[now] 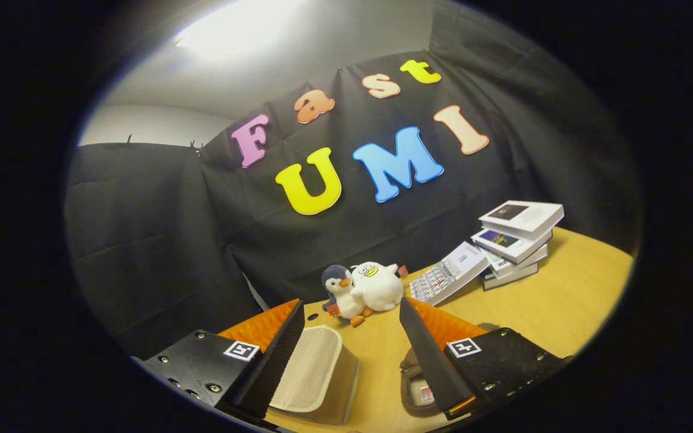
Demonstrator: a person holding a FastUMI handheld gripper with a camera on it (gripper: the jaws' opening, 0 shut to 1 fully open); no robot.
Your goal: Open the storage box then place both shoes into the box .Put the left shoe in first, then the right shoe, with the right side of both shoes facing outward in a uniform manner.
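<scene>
The gripper (pixel 352 325) has its fingers spread wide, gripping nothing. A beige woven-fabric storage box (pixel 316 376) sits beside its left finger (pixel 274 355). A dark shoe (pixel 415 388) lies under the right finger (pixel 431 355).

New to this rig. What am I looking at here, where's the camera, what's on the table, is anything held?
There is no robot arm: a person carries a two-finger gripper by hand. The picture comes from a fisheye camera mounted on that gripper, looking forward along its fingers, the black and orange wedges at the bottom. They stand apart, open, with nothing between them but bare table. By the left finger lies a beige box-like thing, likely the storage box. By the right finger lies a dark object, perhaps a shoe, partly hidden. Beyond the fingers sit two plush toys, and further right a stack of books with another book leaning on it. Nothing is held.
</scene>
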